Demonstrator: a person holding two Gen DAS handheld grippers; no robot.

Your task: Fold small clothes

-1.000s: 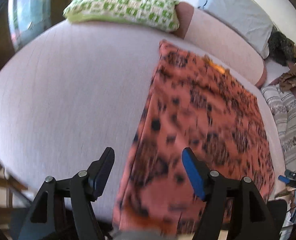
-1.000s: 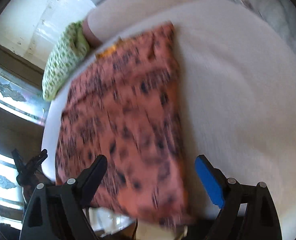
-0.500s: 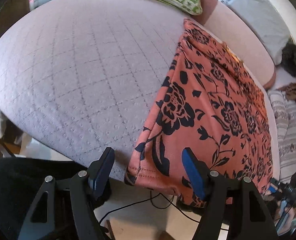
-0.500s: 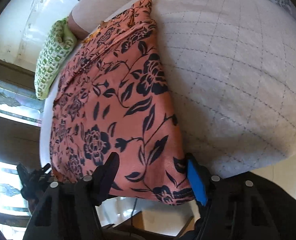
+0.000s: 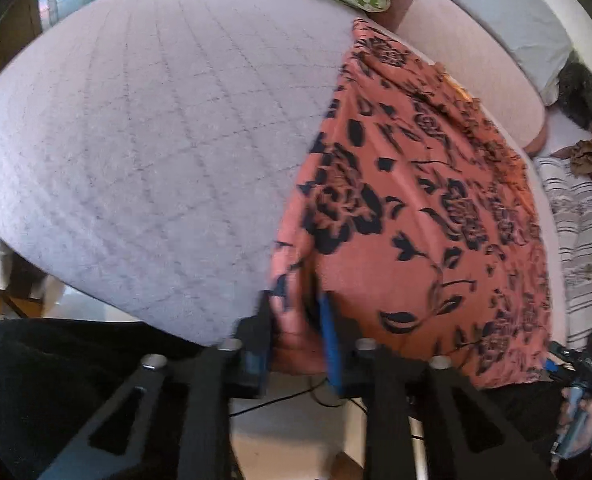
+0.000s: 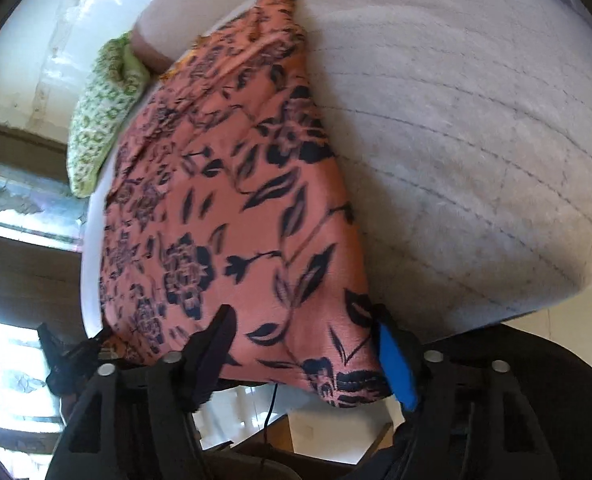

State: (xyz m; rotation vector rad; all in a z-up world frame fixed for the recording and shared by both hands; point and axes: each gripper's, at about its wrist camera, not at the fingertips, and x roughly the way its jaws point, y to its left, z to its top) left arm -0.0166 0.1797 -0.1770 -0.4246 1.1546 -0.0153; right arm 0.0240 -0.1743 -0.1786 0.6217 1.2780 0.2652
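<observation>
Both grippers are pointing steeply downward at the near edge of a pale quilted bed [image 5: 144, 128], each reaching for a bottom corner of an orange garment [image 5: 436, 216] printed with black flowers, which is lying flat across the bed from its near edge toward the pillows. In the left wrist view, the left gripper [image 5: 296, 332] is filling the lower centre of the frame; compared with half a second ago, when the hem corner sat loose between widely parted fingers, its jaws have just been closing and are now pinching a bunched fold of that corner between the black finger and the blue pad. In the right wrist view, the right gripper [image 6: 308, 348] is sitting at the bottom centre, jaws standing wide and having just been opening slightly; the garment's other bottom corner is lying between them, and the blue pad at lower right is at the cloth's edge, though whether it is pressing cannot be told. A green patterned pillow [image 6: 104, 108] is resting at the upper left of that frame.
</observation>
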